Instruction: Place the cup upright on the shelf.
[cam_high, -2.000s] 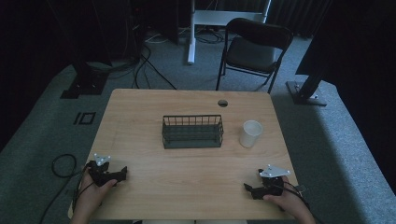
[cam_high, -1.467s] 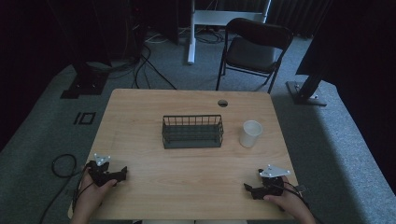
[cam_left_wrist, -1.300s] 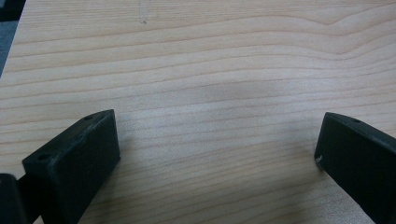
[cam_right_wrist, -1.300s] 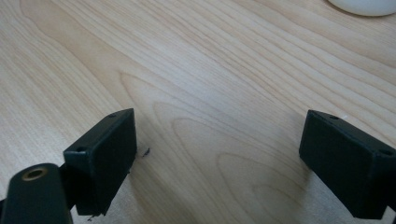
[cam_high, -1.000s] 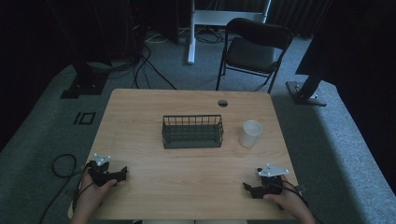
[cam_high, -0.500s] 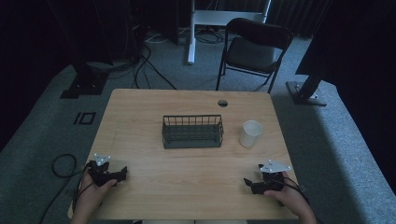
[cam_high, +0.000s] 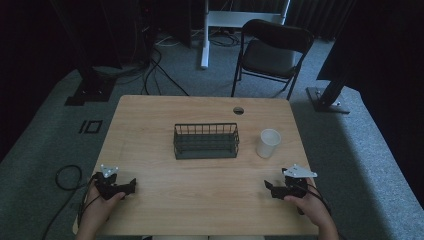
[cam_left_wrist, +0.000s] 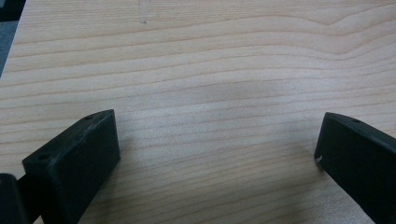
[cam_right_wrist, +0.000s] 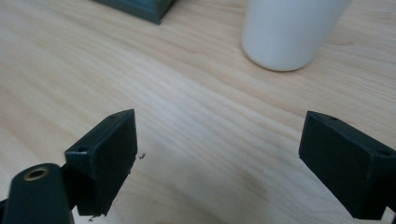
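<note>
Cup (cam_right_wrist: 292, 30) ahead of my right tongs (cam_right_wrist: 219, 158), jaws wide and empty.
Left tongs (cam_left_wrist: 215, 154) also gape over bare table (cam_high: 200, 195); I judge the cup, upright beside the basket (cam_high: 206, 141), gets grabbed first.

No text, label, brand, number or sign can be read anywhere in these views. The white cup (cam_high: 269, 143), the wire basket (cam_high: 206, 140) and the wooden table (cam_high: 200, 190) carry no readable markings, and the black jaws seen in the two gripper views are plain too.
</note>
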